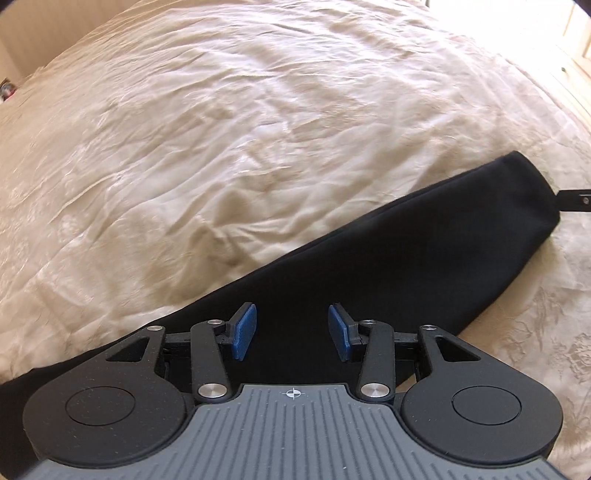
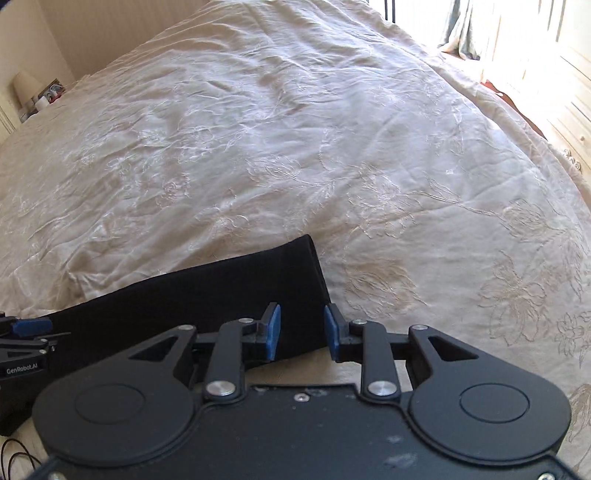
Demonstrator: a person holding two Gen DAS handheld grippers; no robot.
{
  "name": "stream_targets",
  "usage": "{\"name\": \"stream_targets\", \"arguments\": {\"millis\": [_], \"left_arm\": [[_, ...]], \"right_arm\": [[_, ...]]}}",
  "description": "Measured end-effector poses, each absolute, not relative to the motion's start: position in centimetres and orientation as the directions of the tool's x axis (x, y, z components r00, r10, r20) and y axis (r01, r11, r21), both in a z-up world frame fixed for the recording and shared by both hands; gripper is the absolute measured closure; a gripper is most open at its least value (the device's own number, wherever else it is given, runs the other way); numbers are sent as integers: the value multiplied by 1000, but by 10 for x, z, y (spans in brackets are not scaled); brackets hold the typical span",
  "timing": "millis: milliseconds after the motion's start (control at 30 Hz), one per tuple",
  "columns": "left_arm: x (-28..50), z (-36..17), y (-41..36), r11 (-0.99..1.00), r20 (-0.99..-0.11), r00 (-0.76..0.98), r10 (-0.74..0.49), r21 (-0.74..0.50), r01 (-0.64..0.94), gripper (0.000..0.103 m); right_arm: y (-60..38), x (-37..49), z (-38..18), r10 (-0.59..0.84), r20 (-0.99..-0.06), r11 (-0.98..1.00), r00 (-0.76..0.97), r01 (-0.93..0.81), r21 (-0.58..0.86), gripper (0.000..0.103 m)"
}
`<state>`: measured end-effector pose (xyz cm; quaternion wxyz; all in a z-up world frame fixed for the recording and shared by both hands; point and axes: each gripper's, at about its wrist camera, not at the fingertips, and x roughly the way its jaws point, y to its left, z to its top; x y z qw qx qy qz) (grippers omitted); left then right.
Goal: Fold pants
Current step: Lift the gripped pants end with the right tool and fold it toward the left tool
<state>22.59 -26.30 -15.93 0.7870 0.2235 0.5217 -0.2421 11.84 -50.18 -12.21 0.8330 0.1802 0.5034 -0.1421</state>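
Black pants (image 1: 406, 251) lie flat on the cream bedspread as a long narrow strip, the leg end pointing right. They also show in the right wrist view (image 2: 207, 295), with the leg end near my fingers. My left gripper (image 1: 291, 330) is open and empty, hovering over the pants' middle part. My right gripper (image 2: 302, 330) is open and empty over the near right corner of the leg end. The left gripper's tip (image 2: 26, 328) shows at the left edge of the right wrist view. A tip of the right gripper (image 1: 578, 201) shows at the right edge of the left wrist view.
The cream embroidered bedspread (image 2: 295, 147) is wrinkled and covers the whole bed. A lamp and small items (image 2: 33, 92) stand on a bedside table at the far left. A bright window with a curtain (image 2: 480, 29) is at the far right. A thin black cable (image 2: 14, 458) lies at the lower left.
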Motion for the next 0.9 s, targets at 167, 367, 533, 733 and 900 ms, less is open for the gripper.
{"name": "stream_targets", "arguments": {"millis": [167,367,533,733,900], "left_arm": [[228,-193,-280,747,-939,344,-22,213,630,59],[245,-199,-263,803,-952,306,-1,182,567,56],[248,-200,-266,804,-950,313,17,199,560,55],[247,-199,-269,803,-948,318,21,206,560,55],[246,-198,-266,808,-951,309,12,191,558,55]], "right_arm": [[-509,120,-140,-42,-902,884,430,436,166,68],[-518,133,-170,31,-917,869,398,443,222,63],[-532,142,-189,100,-910,844,403,450,292,59],[-547,154,-205,192,-888,826,418,420,376,53],[-557,163,-214,262,-864,816,430,380,436,50]]}}
